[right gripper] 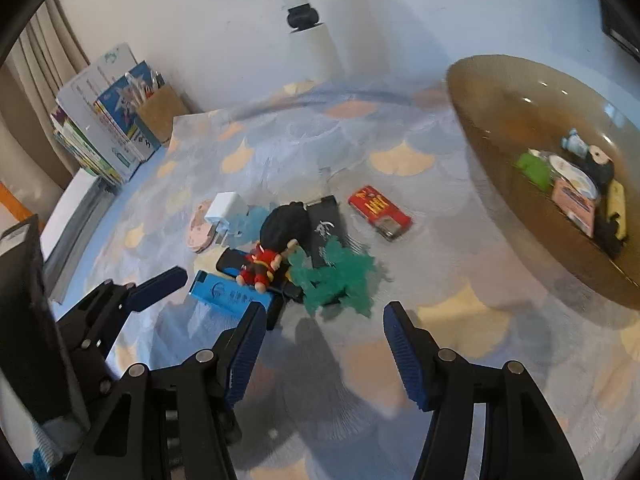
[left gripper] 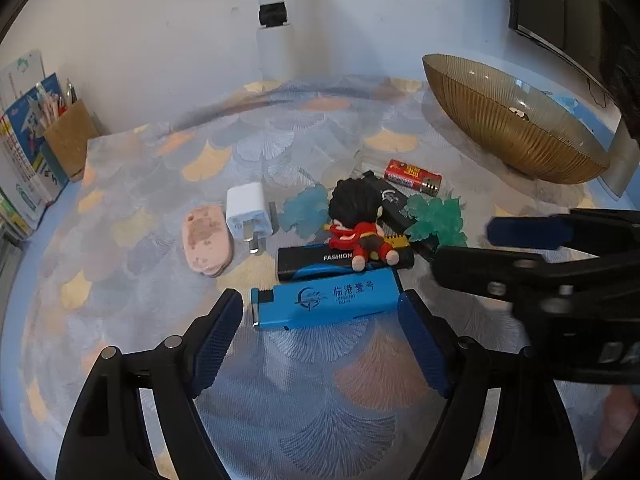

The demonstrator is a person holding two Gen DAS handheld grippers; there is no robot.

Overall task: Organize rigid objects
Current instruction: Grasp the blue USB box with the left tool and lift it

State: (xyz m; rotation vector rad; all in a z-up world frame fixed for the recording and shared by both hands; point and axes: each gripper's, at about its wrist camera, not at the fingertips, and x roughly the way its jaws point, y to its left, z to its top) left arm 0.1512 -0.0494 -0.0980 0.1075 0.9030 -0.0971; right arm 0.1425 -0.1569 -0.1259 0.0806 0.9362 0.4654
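A pile of small objects lies mid-table: a blue lighter [left gripper: 326,300], a black "FASHION" lighter [left gripper: 312,261], a red-clad figurine [left gripper: 358,222], a green plastic toy [left gripper: 436,220], a red battery [left gripper: 413,176], a white charger [left gripper: 249,212] and a pink case [left gripper: 206,240]. My left gripper [left gripper: 320,320] is open, its fingers on either side of the blue lighter, not gripping it. My right gripper [right gripper: 324,328] is open and empty, just before the green toy [right gripper: 336,280]. An amber glass bowl [right gripper: 500,184] at right holds several small items.
Books and a cork pen holder [left gripper: 70,140] stand at the back left by the wall. A white post [left gripper: 274,20] rises at the back. A dark monitor [left gripper: 568,12] is at the upper right. The patterned tablecloth [left gripper: 320,380] covers the table.
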